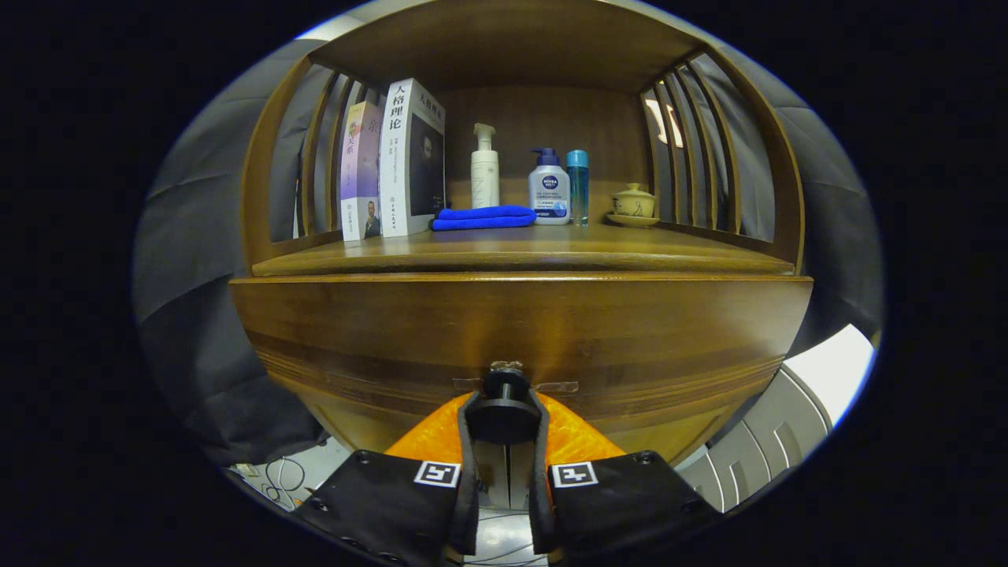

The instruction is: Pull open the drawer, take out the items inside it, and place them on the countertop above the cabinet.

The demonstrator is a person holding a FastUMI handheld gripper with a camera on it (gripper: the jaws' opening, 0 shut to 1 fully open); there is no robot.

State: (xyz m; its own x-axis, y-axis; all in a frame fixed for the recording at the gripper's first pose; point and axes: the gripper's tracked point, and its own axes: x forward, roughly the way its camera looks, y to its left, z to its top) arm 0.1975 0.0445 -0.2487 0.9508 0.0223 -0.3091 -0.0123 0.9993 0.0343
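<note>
Gripping the round black drawer knob (505, 409) dead ahead, our gripper (505, 429) presses both fingers on it; the brown wooden drawer front (520, 331) pulls straight toward us.

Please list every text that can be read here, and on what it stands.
"人格理论": white book, spine and cover.
Purple book, pump bottle label: too small to read.
Square markers on the tongs, which grip the drawer knob: patterns, no words.

drawer (520, 331) interior hidden, front shut
</note>
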